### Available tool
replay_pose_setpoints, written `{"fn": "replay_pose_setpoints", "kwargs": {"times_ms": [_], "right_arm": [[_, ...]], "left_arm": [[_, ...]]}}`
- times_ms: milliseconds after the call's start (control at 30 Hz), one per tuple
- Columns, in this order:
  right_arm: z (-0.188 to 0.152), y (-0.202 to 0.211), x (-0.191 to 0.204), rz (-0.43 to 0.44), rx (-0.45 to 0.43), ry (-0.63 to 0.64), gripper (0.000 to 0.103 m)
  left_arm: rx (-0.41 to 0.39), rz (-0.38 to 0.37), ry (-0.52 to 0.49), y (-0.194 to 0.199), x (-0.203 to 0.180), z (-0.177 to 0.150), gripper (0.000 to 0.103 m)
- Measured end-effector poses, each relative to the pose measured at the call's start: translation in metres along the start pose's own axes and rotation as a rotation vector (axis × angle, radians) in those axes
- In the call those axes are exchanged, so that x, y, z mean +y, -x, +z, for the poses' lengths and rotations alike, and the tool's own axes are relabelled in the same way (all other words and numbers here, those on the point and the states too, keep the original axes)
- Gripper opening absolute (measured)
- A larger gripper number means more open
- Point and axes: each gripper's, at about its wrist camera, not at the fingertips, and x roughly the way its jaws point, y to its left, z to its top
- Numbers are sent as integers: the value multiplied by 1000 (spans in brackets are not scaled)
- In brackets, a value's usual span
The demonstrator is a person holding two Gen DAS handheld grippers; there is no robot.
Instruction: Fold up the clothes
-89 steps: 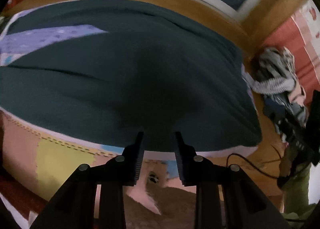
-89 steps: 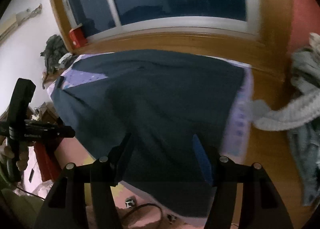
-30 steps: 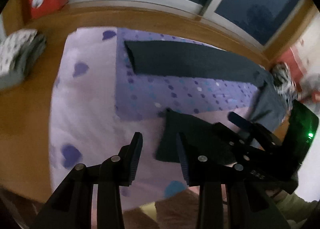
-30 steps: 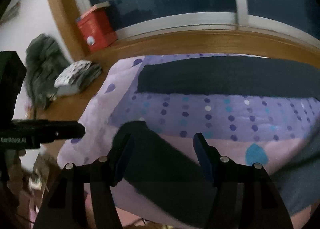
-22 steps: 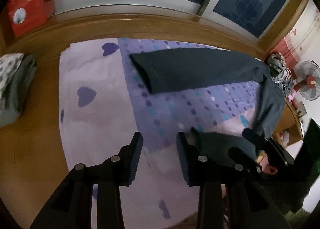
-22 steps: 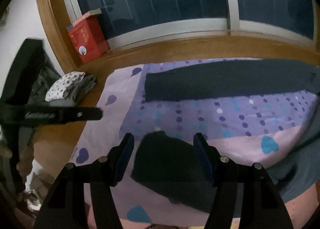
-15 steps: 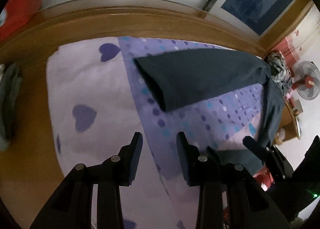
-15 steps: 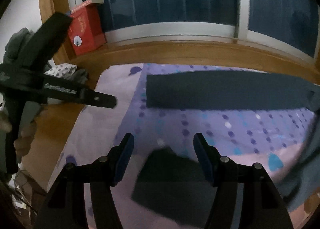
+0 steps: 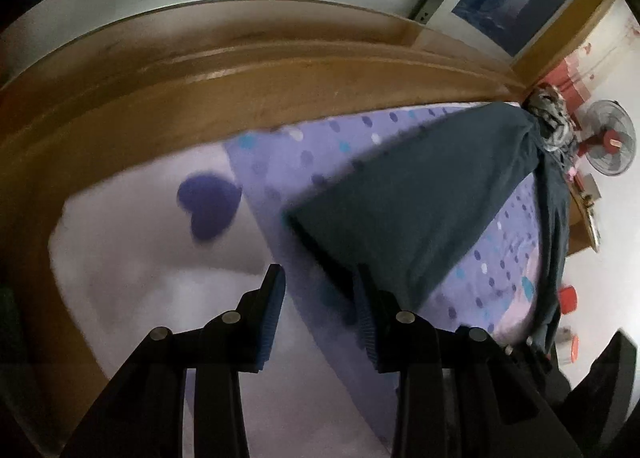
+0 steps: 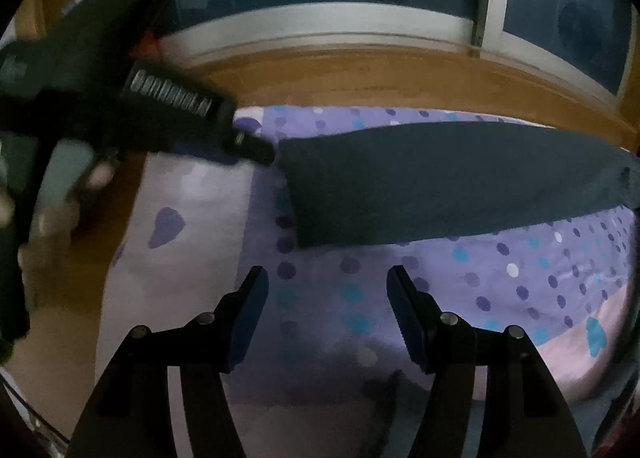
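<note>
A dark teal garment lies on a purple dotted sheet (image 10: 520,278). One long leg or sleeve of it (image 10: 440,182) stretches along the far side, and its cuff end (image 9: 320,234) points left. My left gripper (image 9: 320,290) is open, right up against that cuff, with the cuff's edge running down to its right finger (image 9: 364,298). In the right wrist view the left gripper (image 10: 256,150) reaches in from the upper left to the cuff's far corner. My right gripper (image 10: 328,286) is open over bare sheet, just short of the cuff's near corner.
A wooden window ledge (image 10: 380,74) and dark window panes run behind the sheet. A hand (image 10: 40,198) holds the left gripper at the left edge. At the far right sit a heap of clothes (image 9: 550,120) and a fan (image 9: 612,144).
Both grippers have swung away from the garment's near leg towards the far one. The left gripper has closed in on the cuff, and the near leg has dropped out of the right wrist view.
</note>
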Motion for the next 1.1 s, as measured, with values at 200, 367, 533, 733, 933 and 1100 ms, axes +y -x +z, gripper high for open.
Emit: {"fn": "replay_pose_setpoints", "kwargs": {"times_ms": [200,367,533,733,933,1100], "right_arm": [[15,-26,17,-93,22,17,62],[25,-48,27,-159,46,30,62],[24,-49,27,-181,29,15,62],[25,-54,8,-129,36,-52,62],[39,-55,2,-133,49,-54,9],[76,-1,18,-57,-70,-11,8]], "left_arm": [[30,-15,-140,-25,5,26,35],[26,-58,-224,-36,3,28,39],[19,-108,-263,-37,-1,21,41],[11,-163,-229,-44,-6,21,39],[-47,-239,-167,-22,-7,32,8],[-203,-258,-143,30,-5,42,8]]}}
